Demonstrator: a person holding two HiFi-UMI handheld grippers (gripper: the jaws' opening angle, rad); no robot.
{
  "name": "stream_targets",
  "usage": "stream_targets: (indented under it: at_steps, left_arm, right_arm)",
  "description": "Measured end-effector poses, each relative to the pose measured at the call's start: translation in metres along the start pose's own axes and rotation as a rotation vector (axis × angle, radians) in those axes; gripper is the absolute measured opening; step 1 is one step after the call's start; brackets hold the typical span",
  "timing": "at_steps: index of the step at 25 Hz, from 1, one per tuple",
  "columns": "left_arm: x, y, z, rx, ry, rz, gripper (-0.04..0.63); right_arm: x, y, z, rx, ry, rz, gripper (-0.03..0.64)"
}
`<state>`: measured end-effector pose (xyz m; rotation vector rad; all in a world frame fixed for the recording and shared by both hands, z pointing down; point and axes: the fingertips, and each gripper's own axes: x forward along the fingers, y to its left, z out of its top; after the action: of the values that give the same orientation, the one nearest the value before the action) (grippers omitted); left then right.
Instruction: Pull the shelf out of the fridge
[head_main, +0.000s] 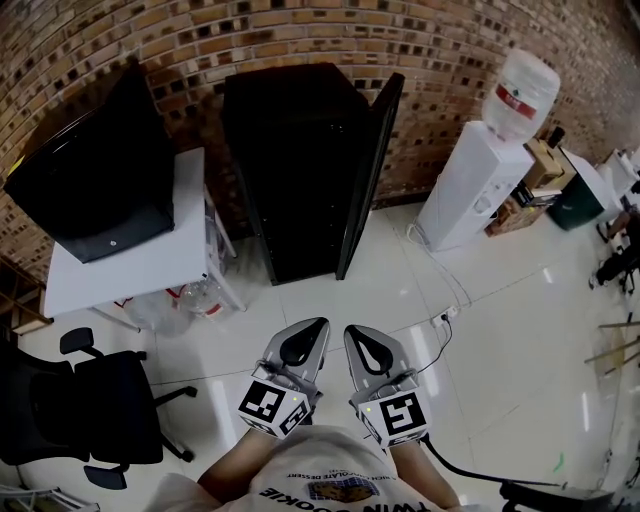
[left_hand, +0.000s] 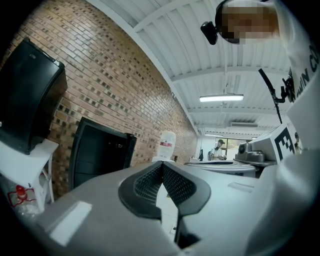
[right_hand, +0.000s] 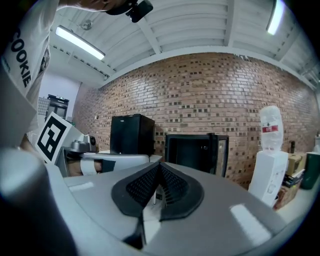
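Down at six o'clock, well back from the fridge (head_main: 295, 170) at twelve o'clock, holding the left gripper (head_main: 305, 338) and right gripper (head_main: 362, 340) pinched shut on nothing, facing its already open door (head_main: 372, 170), with the shelf lost in the dark interior, not yet reached.

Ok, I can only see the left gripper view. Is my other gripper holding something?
Observer: No. The right gripper has its jaws together, and there is nothing between them.
Operator: And is there stuff beside me I could bump into?
Observer: Yes. A black office chair stands on your left, next to the white table.
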<state>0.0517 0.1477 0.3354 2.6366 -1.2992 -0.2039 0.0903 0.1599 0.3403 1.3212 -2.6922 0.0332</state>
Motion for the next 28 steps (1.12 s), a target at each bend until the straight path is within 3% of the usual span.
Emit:
stream_targets:
  at_steps: [16, 28]
  left_arm:
    - [0.057, 0.075, 0.027, -0.022, 0.01, -0.056, 0.001]
    - [0.069, 0.13, 0.042, -0.03, -0.027, -0.037, 0.001]
  right_arm:
    - [0.09, -0.028, 0.021, -0.004, 0.021, -0.041, 0.005]
    - [0.153, -0.026, 0.037, -0.052, 0.012, -0.01, 0.005]
